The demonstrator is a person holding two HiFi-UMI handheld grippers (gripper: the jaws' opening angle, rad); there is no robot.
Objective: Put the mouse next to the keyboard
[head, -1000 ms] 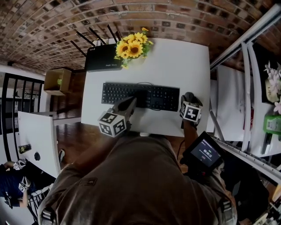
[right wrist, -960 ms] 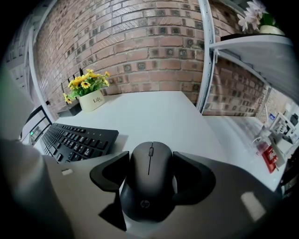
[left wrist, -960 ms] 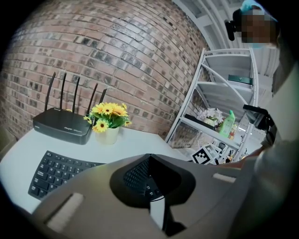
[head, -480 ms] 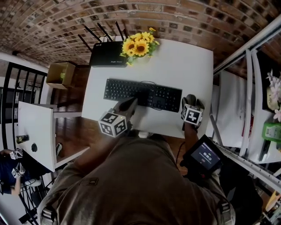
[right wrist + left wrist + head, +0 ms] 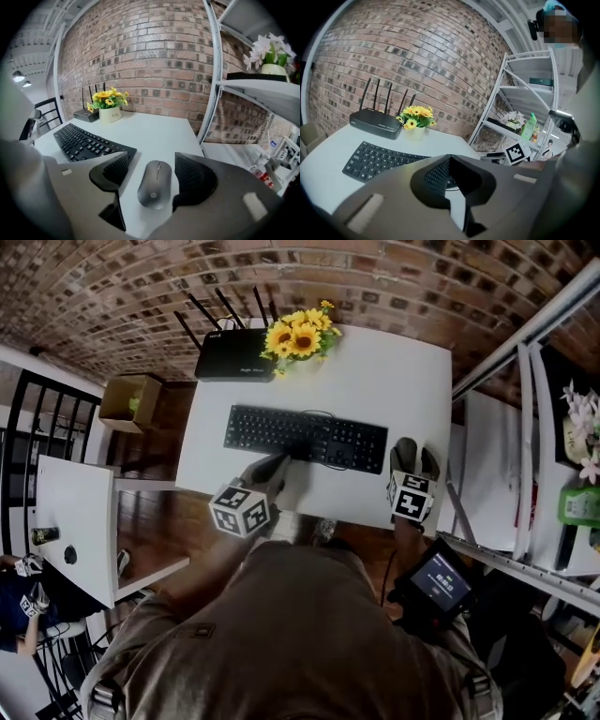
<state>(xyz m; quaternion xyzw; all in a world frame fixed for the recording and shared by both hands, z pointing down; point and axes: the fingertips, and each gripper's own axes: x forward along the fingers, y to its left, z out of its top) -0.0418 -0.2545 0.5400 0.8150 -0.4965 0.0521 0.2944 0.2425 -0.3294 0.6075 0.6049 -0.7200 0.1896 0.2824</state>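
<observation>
Mouse (image 5: 154, 185) lies on the table (image 5: 161, 129) near its right edge, just beside the keyboard (image 5: 86, 140), between the right gripper's (image 5: 416, 457) spread jaws. That gripper masks it in the head view. Left gripper (image 5: 450, 161) closed, empty. Vase (image 5: 110, 114) holds sunflowers (image 5: 107, 97).

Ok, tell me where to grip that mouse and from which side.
Probably best to grip the mouse across its two long flanks at mid-body, coming from its near end. It lies flat, long axis pointing away, and the right gripper straddles it with jaws apart; the keyboard lies to its left.
</observation>
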